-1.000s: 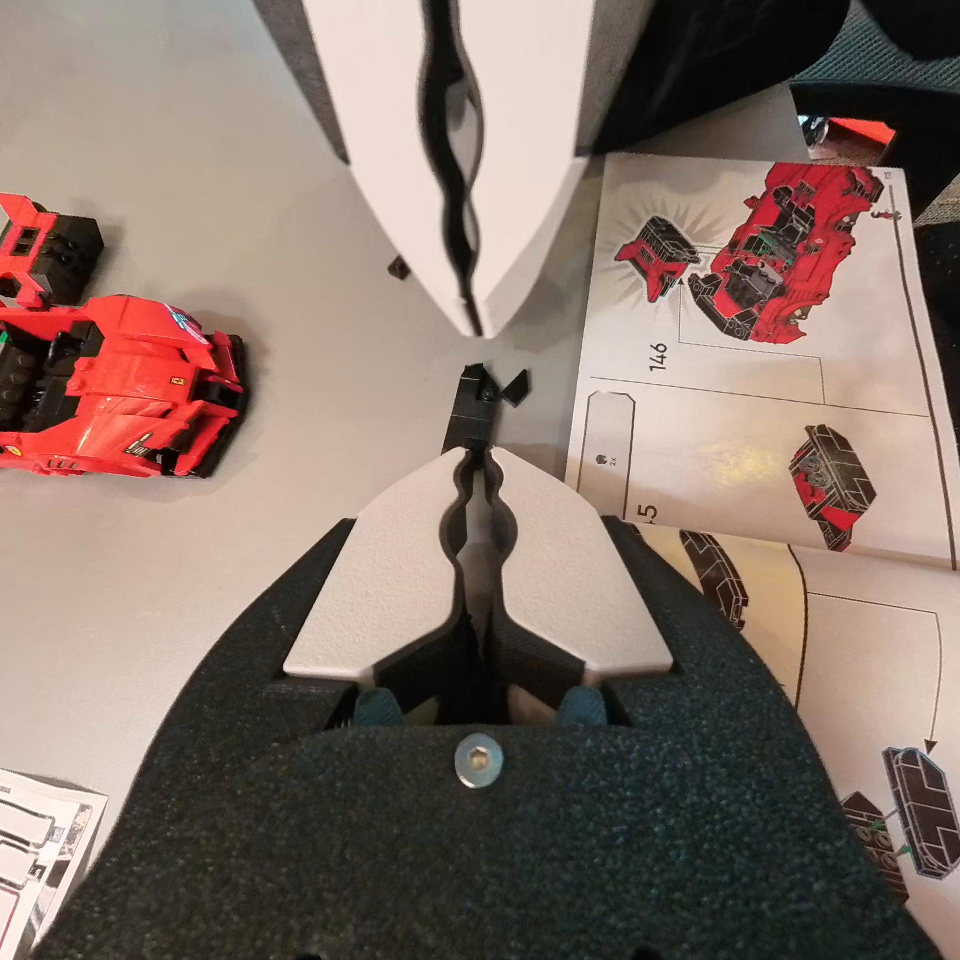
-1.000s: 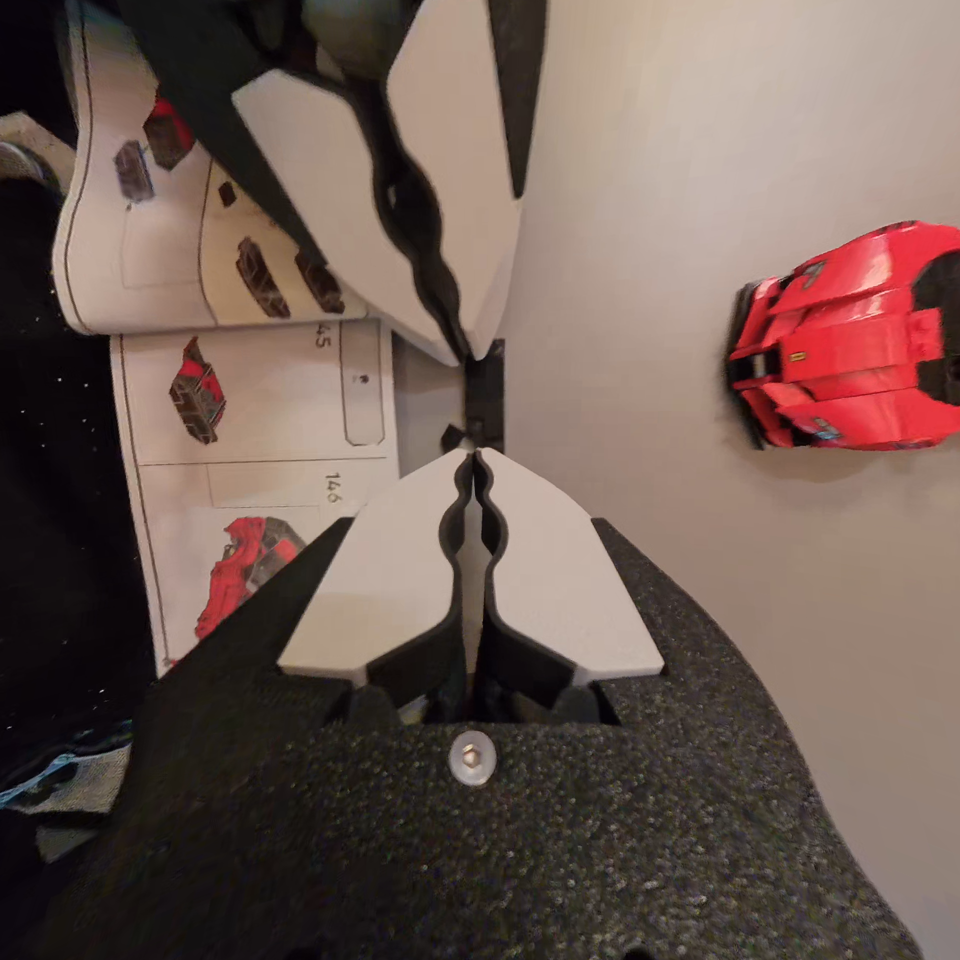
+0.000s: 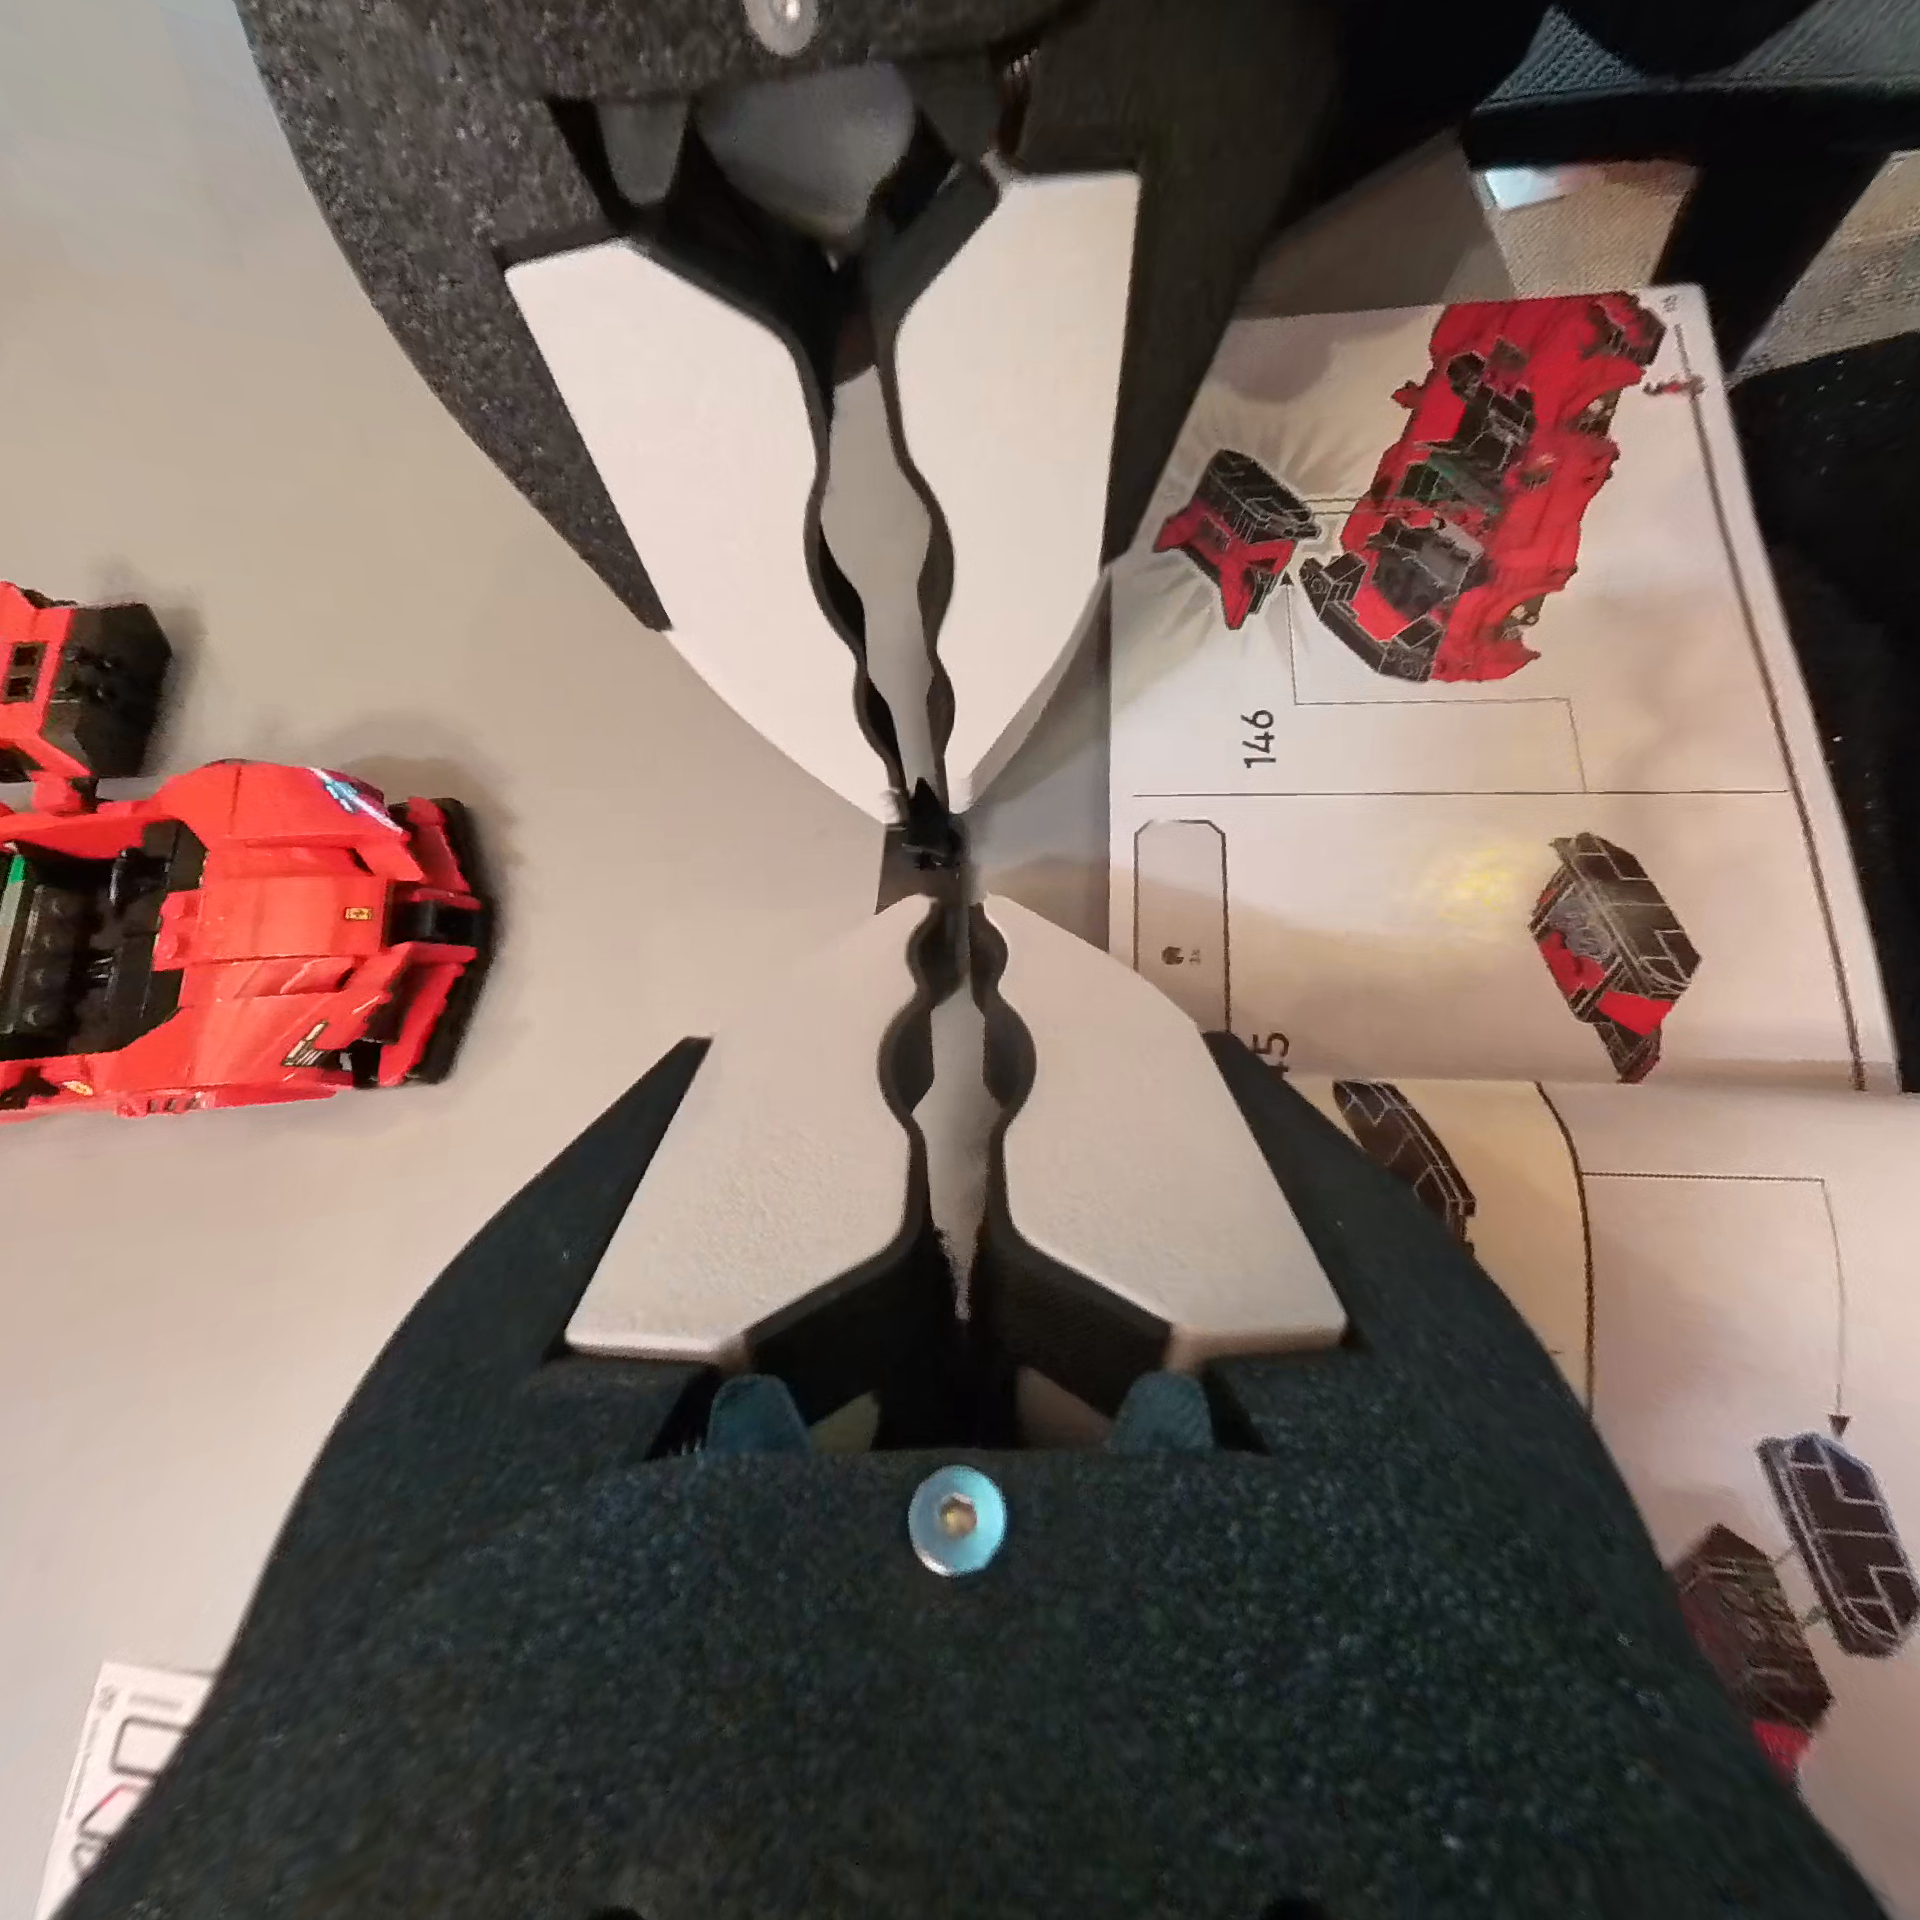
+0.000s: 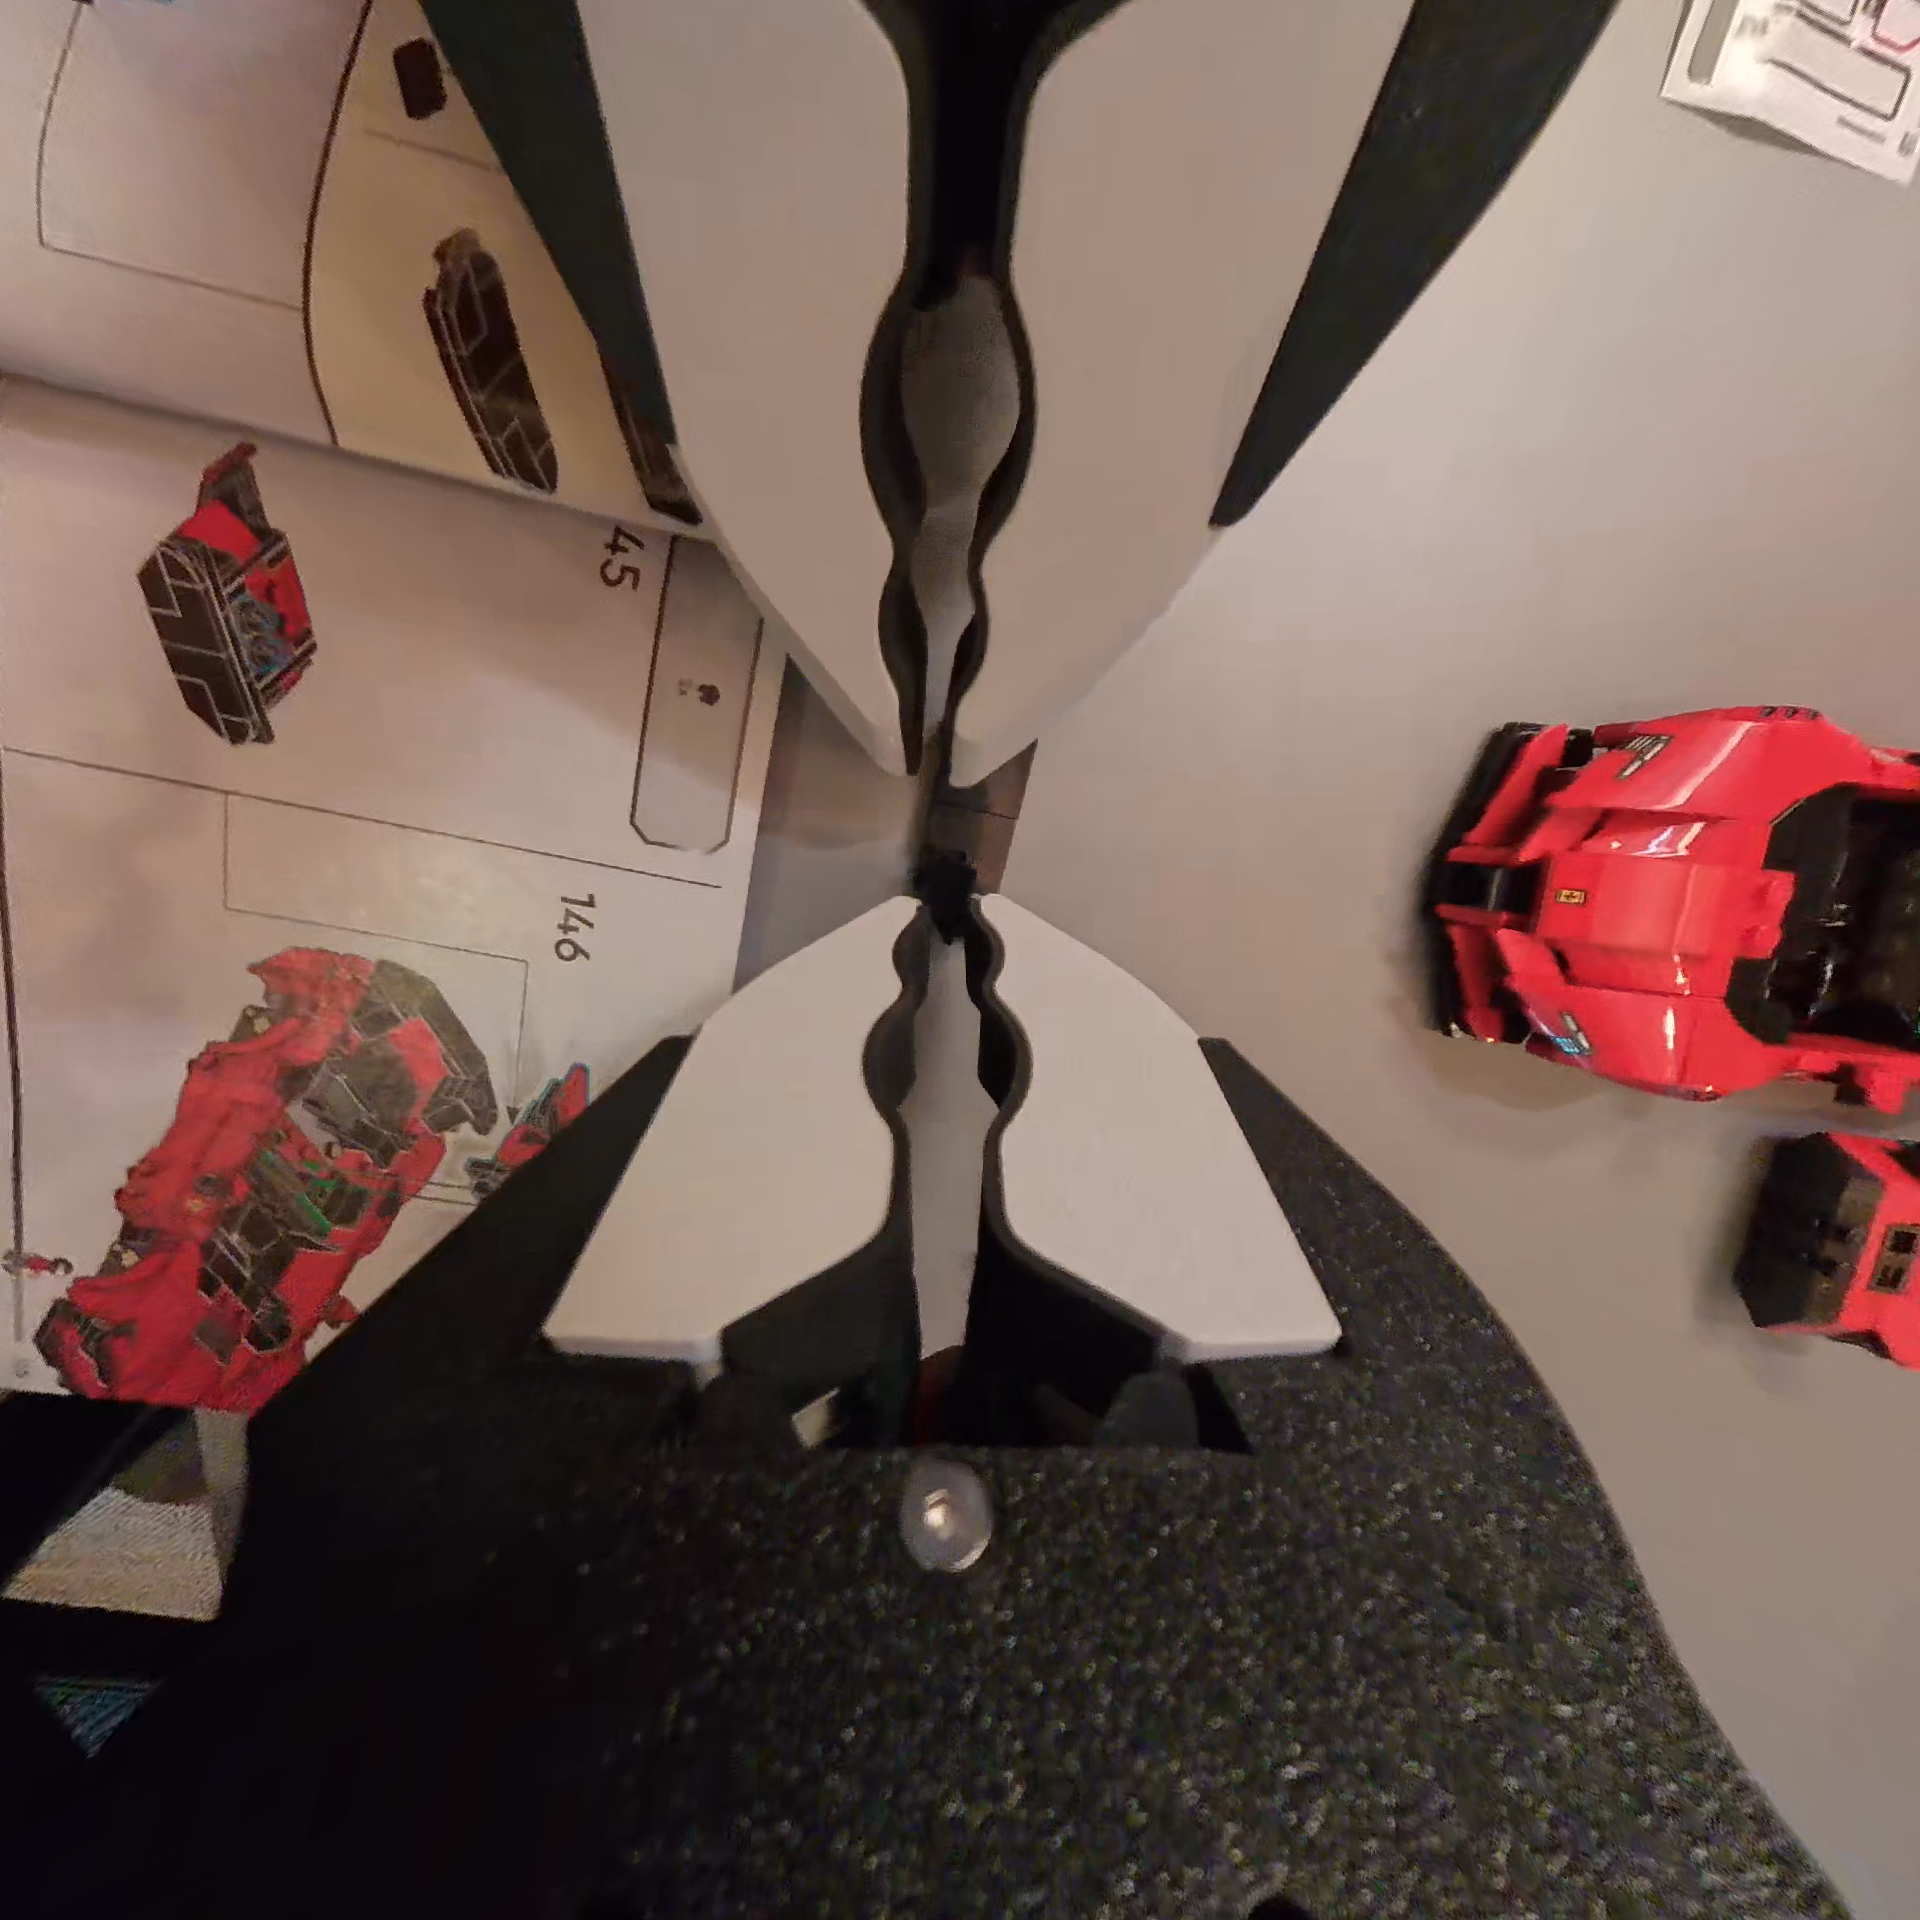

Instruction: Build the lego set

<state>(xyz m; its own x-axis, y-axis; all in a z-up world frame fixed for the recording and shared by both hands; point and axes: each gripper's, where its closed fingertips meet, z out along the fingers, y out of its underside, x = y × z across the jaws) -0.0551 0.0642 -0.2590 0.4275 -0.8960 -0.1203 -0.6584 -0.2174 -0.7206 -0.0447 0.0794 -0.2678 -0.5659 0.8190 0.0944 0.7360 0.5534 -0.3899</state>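
Note:
My left gripper (image 3: 940,920) is shut on a thin black lego plate (image 3: 923,868) that sticks out past its tips. My right gripper (image 4: 943,914) is shut on a small black lego piece (image 4: 948,883) and faces the left gripper tip to tip. The small piece touches the end of the plate (image 4: 977,821). In the left wrist view the right gripper (image 3: 925,795) comes in from the top. In the right wrist view the left gripper (image 4: 935,764) comes in from the top. Both are above the grey table (image 3: 364,416).
A red lego car (image 3: 239,935) (image 4: 1683,935) and a red and black sub-assembly (image 3: 73,686) (image 4: 1839,1247) stand on the table to one side. An open instruction booklet (image 3: 1455,831) (image 4: 364,831) lies on the other side. A sticker sheet (image 3: 114,1766) (image 4: 1808,83) lies at a corner. Only a small space, under 4 cm, lies between the two pairs of fingers.
The two grippers have moved toward each other until their tips nearly meet. The small black piece now sits against the end of the black plate.

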